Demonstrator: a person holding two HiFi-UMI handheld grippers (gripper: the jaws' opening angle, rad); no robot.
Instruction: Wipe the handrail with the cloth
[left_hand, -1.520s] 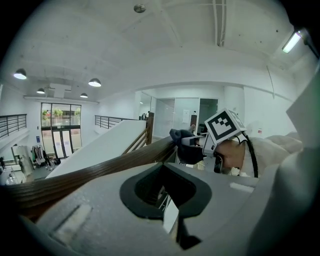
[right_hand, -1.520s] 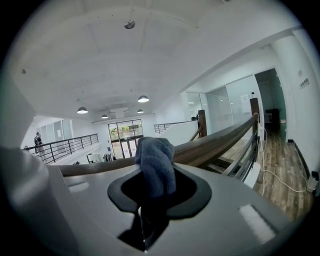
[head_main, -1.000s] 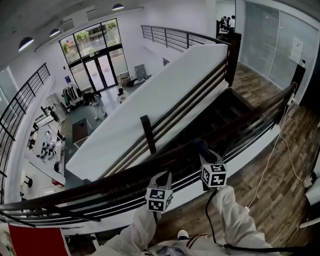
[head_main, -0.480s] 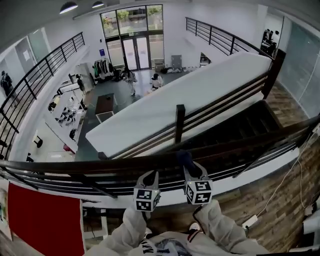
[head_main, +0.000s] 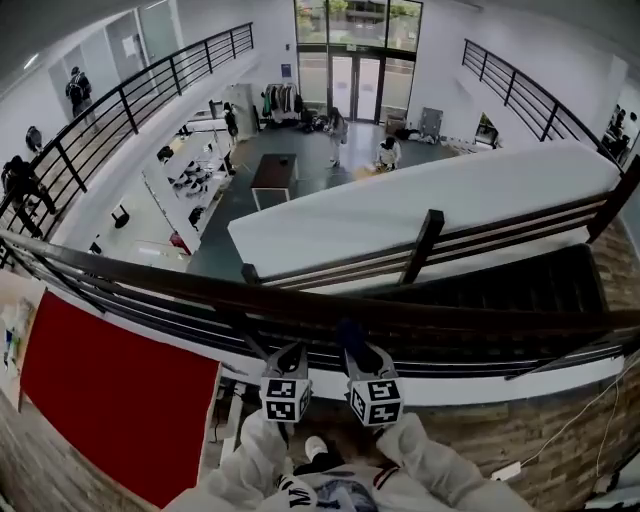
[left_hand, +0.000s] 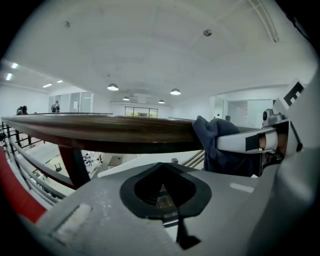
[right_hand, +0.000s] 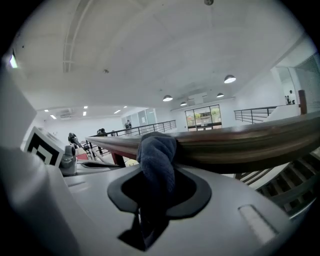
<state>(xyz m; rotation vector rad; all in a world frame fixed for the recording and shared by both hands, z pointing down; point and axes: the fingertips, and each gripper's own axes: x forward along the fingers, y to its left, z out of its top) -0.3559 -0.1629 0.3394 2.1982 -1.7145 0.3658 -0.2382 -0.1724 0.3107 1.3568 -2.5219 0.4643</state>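
A dark wooden handrail crosses the head view from left to right. A dark blue cloth lies over it near the middle. My right gripper is shut on the cloth and holds it against the rail. In the right gripper view the cloth bunches up out of the jaws onto the handrail. My left gripper sits just left of it, below the rail, shut with nothing in it. The left gripper view looks up at the handrail, with the cloth and the right gripper to its right.
Black metal bars run under the rail. A red panel hangs at the lower left. A staircase with its own railing post drops away beyond. People stand on the floor far below. A cable lies on the wood floor.
Both grippers and the cloth have slid left along the handrail, from right of the stair post to left of it. The head view has turned left with them.
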